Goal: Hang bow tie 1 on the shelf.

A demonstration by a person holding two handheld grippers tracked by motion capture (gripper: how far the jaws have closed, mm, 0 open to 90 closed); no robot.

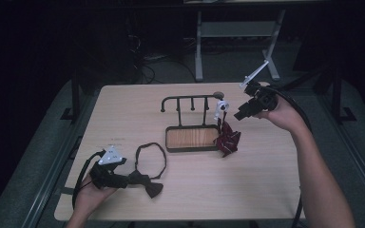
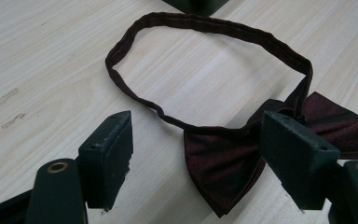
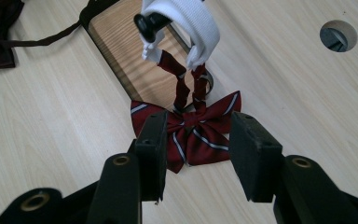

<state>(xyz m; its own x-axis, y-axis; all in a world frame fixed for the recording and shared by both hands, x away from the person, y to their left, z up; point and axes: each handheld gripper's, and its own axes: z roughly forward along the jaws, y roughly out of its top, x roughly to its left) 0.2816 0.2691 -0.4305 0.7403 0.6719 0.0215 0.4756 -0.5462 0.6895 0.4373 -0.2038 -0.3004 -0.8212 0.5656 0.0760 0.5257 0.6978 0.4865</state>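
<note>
On a pale wooden table [image 1: 123, 107], a dark bow tie [image 2: 223, 163] with its strap looped beyond it, near the front left. Left gripper [image 1: 132, 179] low over the tie, jaws spread wide and gripping nothing, one jaw beside the bow, the other over its knot. Toward the table's middle, a black rack [image 1: 190, 102] on a wood-floored tray [image 1: 191, 137]. From the rack's right peg, a red striped bow tie [image 3: 191, 130] hanging by a white band [image 3: 191, 23]. Right gripper [image 1: 240, 114] raised near that peg, jaws parted and empty.
</note>
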